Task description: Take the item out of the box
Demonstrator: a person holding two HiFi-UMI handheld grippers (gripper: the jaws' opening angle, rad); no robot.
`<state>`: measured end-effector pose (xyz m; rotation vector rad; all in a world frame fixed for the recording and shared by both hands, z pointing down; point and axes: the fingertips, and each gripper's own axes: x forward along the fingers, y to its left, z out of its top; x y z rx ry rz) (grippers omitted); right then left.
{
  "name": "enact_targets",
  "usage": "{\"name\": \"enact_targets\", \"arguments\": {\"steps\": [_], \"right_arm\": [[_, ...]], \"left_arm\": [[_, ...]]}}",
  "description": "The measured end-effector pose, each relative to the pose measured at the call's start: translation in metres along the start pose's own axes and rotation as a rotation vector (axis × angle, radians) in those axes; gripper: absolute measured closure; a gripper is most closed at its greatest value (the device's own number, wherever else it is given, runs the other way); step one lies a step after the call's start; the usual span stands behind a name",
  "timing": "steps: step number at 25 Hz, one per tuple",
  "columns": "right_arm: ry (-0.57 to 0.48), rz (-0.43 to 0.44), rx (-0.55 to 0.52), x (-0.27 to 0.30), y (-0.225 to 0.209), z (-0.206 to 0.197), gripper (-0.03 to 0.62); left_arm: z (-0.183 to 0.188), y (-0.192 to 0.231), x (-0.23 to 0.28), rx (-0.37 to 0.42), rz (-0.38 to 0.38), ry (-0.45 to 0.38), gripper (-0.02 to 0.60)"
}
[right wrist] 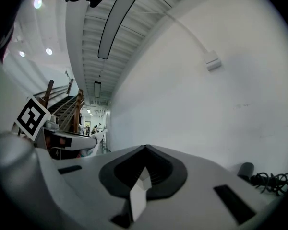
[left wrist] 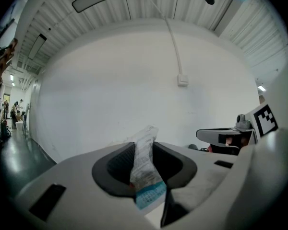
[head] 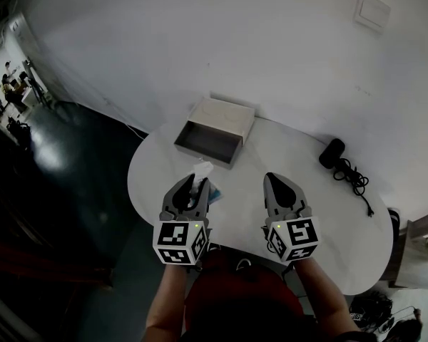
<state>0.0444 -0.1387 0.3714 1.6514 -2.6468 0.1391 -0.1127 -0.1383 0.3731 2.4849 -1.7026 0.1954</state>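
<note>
Left gripper (head: 198, 180): jaws narrow, clamped on the packet, over the near-left part of the counter (head: 271, 155)
Packet (head: 202, 169): thin, crinkled, white with a blue band; it stands on edge between the two dark pads of the left gripper (left wrist: 144, 145); its white end juts past the jaw tips and its blue-banded end (left wrist: 151, 193) lies back toward the jaws' root
Packet and box: well apart; the packet is outside the box, on its near side
Box (head: 200, 148): open, grey tray toward the person and pale part toward the wall; it sits at the far edge of the counter, left of the middle
Right gripper (head: 271, 178): jaws closed tip to tip with nothing gripped (right wrist: 145, 150), over the near middle of the counter
Black device (head: 332, 152): with cable (head: 353, 180), at the right edge of the counter
</note>
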Motion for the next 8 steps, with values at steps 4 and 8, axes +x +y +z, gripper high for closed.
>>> {"name": "enact_targets", "arguments": {"steps": [4,8], "right_arm": [[-0.005,-0.004,-0.002,-0.0013,-0.0007,0.0007,0.58],[-0.007,0.004,-0.002,-0.0008,-0.0004,0.0006,0.58]], "left_arm": [[-0.001,0.0012,-0.0008,-0.016,0.0,-0.001,0.453],[-0.0031,0.002,-0.0025,-0.022,0.01,-0.001,0.453]]}}
